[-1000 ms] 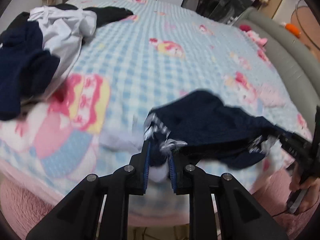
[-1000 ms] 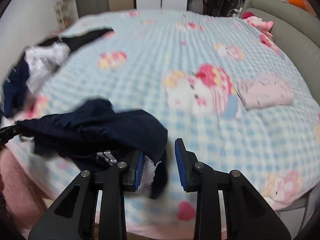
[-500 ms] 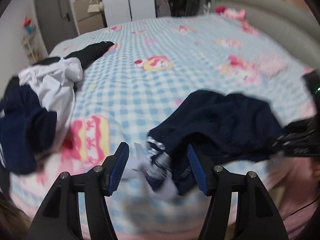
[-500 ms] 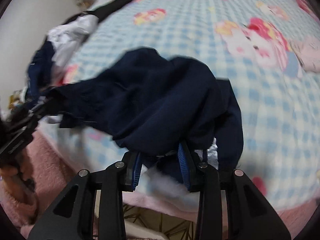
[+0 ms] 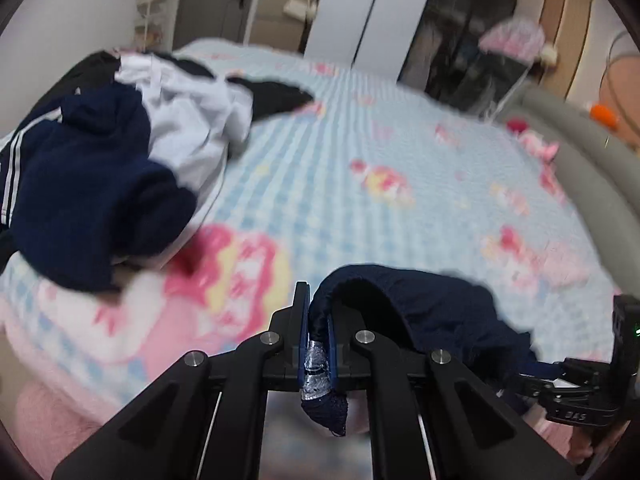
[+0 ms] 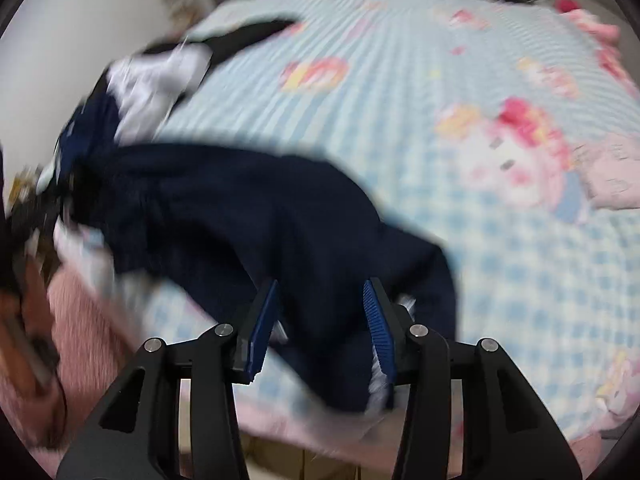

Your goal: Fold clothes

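The navy garment [image 5: 432, 312] is lying bunched at the near edge of the bed [image 5: 360, 152], partly draping over the side, its dark cloth spreading across the blue checked bedspread [image 6: 440, 60] with pink cartoon prints. The left claw [image 5: 318, 336] is squeezing a fold of that garment's edge between its blue pads, jaws nearly together, with a silvery patch and a dark tip of cloth sticking out below the pads. The right claw [image 6: 320, 320] is reaching down over the same garment with its jaws opening; the navy cloth is lying in the gap between the two blue pads, and the right pad is sitting against a white-trimmed edge of the fabric, though blur is hiding whether the left pad is touching it. In the left wrist view the right claw's black body is showing at the far right, by the garment's other end. Farther up the bed, on the left side, a pile of clothes [image 5: 100, 160] is waiting: dark navy pieces, one with white stripes, tangled with white and black ones. A folded pink item [image 6: 612, 176] is resting on the bedspread to the right, well apart from the garment. A grey padded bed frame [image 5: 580, 152] is curving along the right side.
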A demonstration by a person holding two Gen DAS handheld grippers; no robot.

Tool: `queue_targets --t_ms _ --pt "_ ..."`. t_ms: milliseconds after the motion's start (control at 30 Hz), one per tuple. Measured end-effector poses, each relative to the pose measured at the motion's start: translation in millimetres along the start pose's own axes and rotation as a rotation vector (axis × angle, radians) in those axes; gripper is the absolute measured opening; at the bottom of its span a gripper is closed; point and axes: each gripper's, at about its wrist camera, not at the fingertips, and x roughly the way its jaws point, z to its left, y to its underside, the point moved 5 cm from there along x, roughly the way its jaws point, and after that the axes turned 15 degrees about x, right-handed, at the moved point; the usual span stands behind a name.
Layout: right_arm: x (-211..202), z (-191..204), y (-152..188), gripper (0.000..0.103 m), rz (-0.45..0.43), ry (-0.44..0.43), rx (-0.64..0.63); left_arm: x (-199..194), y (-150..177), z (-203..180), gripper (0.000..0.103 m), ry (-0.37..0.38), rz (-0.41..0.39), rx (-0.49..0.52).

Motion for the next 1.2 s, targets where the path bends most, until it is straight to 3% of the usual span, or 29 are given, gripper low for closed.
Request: queue_targets --t_ms 100,167,233,267,333,400,433,467,533,567,600,667,767,833,933,1067,1200 --pt "22 10 18 0.045 0.058 0.003 -0.012 9 16 0 0.011 0.048 0.069 0.016" --pt "34 17 24 0.045 0.074 -0.002 -0.011 8 21 -3 0.021 0.022 0.085 0.055" --pt "38 26 25 0.046 0.077 -0.029 0.001 8 23 -5 0.051 -0.015 0.089 0.108" --pt "39 29 23 0.047 0.067 -0.024 0.005 8 21 -6 0.054 -0.019 0.084 0.136" --pt "40 32 20 0.058 0.027 0.012 0.011 12 17 -3 0.054 0.001 0.087 0.165" --pt "43 31 16 0.055 -0.017 0.078 -0.001 28 16 -3 0.051 0.039 0.142 0.185" --pt "46 28 14 0.036 -0.026 0.119 -0.009 39 19 -4 0.039 0.057 0.196 0.198" --pt "47 24 13 0.025 -0.033 0.153 -0.017 48 24 -5 0.033 0.071 0.249 0.21" --pt "36 20 9 0.015 -0.062 0.158 -0.017 52 33 -10 0.032 0.076 0.289 0.232" --pt "27 18 7 0.015 -0.083 0.159 -0.014 51 37 -13 0.029 0.078 0.291 0.241" --pt "18 14 5 0.015 -0.106 0.173 -0.014 49 40 -14 0.017 0.087 0.289 0.244" --pt "3 4 1 0.015 -0.133 0.184 0.003 45 41 -18 0.011 0.147 0.284 0.221" --pt "-20 -12 -7 0.014 -0.169 0.196 0.032 35 24 -28 0.007 0.203 0.218 0.198" --pt "-30 -15 -18 0.014 -0.194 0.214 0.018 33 7 -36 0.006 0.175 0.186 0.224" --pt "-50 -15 -53 0.013 -0.26 0.203 0.0 27 -46 -45 0.006 0.142 0.115 0.265" --pt "-112 -7 -130 0.012 -0.431 0.194 -0.009 -27 -153 -63 0.006 0.088 -0.102 0.354" --pt "-215 8 -179 0.012 -0.664 0.119 0.013 -97 -211 -78 0.006 0.046 -0.284 0.416"
